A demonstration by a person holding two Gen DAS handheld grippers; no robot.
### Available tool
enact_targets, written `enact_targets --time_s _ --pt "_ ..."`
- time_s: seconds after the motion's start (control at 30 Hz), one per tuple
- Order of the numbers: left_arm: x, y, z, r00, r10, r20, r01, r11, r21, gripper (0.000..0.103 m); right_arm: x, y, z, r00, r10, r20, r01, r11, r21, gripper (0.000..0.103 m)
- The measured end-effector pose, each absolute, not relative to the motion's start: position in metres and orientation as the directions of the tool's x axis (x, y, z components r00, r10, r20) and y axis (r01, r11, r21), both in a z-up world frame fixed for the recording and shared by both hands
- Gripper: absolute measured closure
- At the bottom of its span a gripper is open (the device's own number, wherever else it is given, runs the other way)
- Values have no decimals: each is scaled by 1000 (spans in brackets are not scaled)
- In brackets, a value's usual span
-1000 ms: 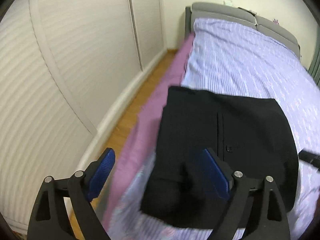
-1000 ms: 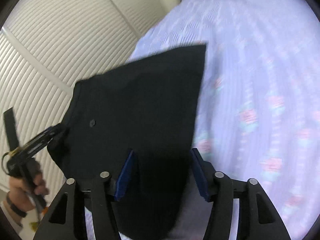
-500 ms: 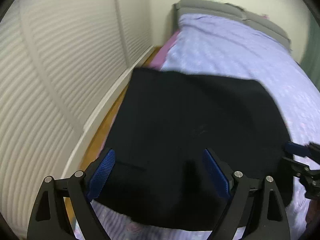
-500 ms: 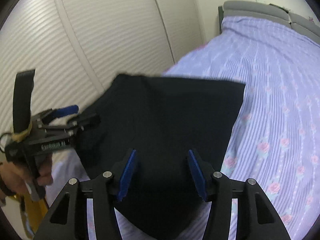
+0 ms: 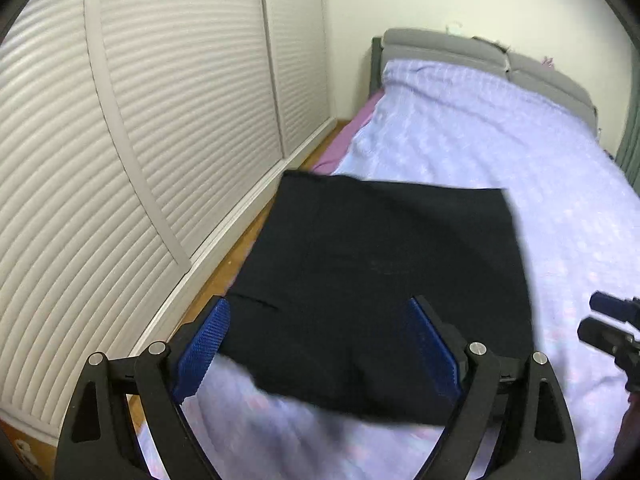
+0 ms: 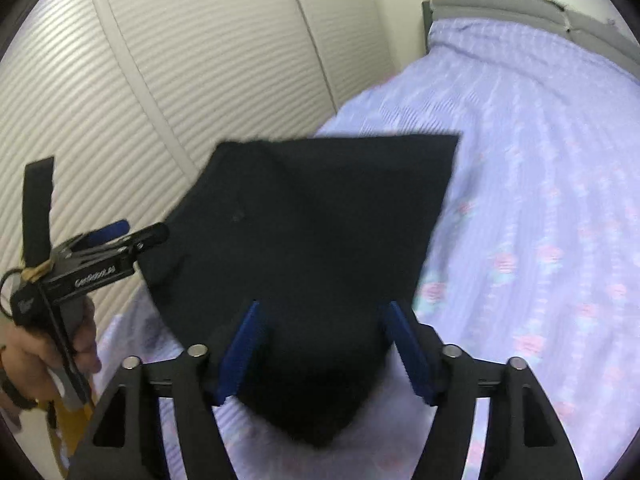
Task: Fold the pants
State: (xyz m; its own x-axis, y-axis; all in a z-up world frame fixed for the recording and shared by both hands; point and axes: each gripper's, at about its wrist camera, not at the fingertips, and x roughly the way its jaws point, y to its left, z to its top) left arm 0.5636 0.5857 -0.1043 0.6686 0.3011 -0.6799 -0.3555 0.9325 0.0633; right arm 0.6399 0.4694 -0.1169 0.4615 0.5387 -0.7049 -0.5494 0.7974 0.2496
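Observation:
Folded black pants (image 5: 380,264) lie flat on the lilac flowered bedspread (image 5: 500,152), close to the bed's left edge. My left gripper (image 5: 316,312) hovers over their near end, fingers spread wide, and its blue pads (image 5: 204,344) do not press on the cloth. My right gripper (image 6: 324,308) is above the pants (image 6: 312,232) near a corner; its jaws are opening, with cloth lying below and between them but not pinched. From the right wrist view the left gripper (image 6: 138,231) shows at the pants' left side, held by a hand (image 6: 24,356).
White slatted wardrobe doors (image 5: 120,140) run along the left, with a strip of wooden floor (image 5: 248,240) between them and the bed. A grey headboard (image 5: 480,50) stands at the far end. The right gripper (image 5: 608,320) shows at the left wrist view's right edge.
Both grippers have drawn back from the pants. The fly and button no longer show in the left wrist view. The right gripper's jaws stand wider than half a second ago.

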Motion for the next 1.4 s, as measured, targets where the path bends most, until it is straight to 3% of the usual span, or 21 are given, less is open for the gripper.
enact_targets --time_s 0.1,0.2,0.33,0.7,0.9,1.1,1.2,1.4 --pt "536 524 -84 671 320 -669 -339 935 107 7 615 424 -86 527 524 -669 -542 814 211 31" --pt "505 454 -70 704 375 -603 -366 919 144 3 572 356 -61 613 482 -626 -502 849 163 21" --pt "476 358 -75 740 376 -557 -340 924 172 2 530 267 -44 696 396 -598 -398 907 138 18" --pt "398 143 -145 805 223 -549 -207 974 92 2 403 40 -83 812 192 -551 -161 981 105 15" --pt "345 85 -127 878 113 -465 -87 993 77 2 333 -16 -74 882 133 -452 -109 991 79 15" --pt "249 53 -62 928 98 -361 -60 992 115 0 234 -30 -11 942 85 -324 -67 996 67 14" --pt "201 48 -32 924 94 -370 -61 993 101 0 174 -28 30 963 56 -264 -42 997 57 5" --pt "124 52 -6 926 90 -365 -90 996 19 0 98 -25 62 971 33 -235 -27 999 29 4"
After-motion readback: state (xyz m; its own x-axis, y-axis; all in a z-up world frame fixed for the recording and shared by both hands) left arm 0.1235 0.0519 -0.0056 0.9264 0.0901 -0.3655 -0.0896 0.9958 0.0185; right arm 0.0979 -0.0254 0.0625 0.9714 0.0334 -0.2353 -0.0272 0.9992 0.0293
